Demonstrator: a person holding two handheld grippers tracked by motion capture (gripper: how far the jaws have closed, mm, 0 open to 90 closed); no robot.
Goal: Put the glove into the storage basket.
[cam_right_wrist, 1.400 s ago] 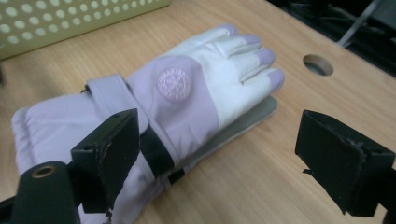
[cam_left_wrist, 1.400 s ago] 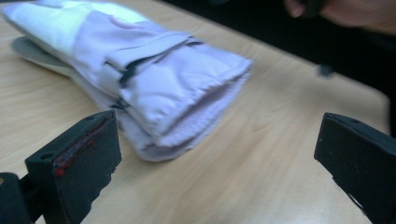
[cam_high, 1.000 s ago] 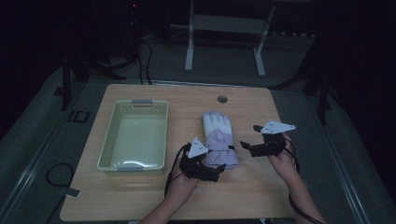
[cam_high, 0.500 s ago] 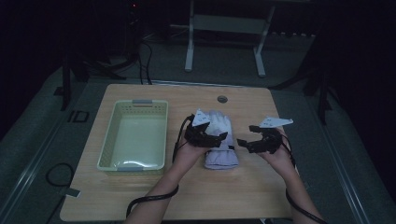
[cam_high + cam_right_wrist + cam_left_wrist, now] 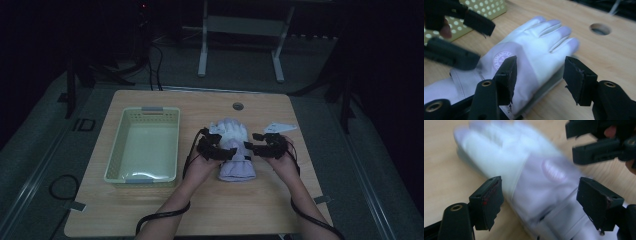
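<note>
Both grippers, left (image 5: 231,151) and right (image 5: 248,145), have just been closing around the white glove (image 5: 235,150) on the bench (image 5: 300,200). Their fingers stand apart, not yet pinching. Next, probably: squeeze the fabric firmly, then lift.

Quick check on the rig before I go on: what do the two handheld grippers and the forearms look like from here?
Both grippers are black, each with two blocky jaws. The left gripper shows red marks on one pad in its own view; a black cable trails from it along the bare forearm. The right gripper carries a pale grey three-cornered plate and its own black cable. No sleeves show.
</note>
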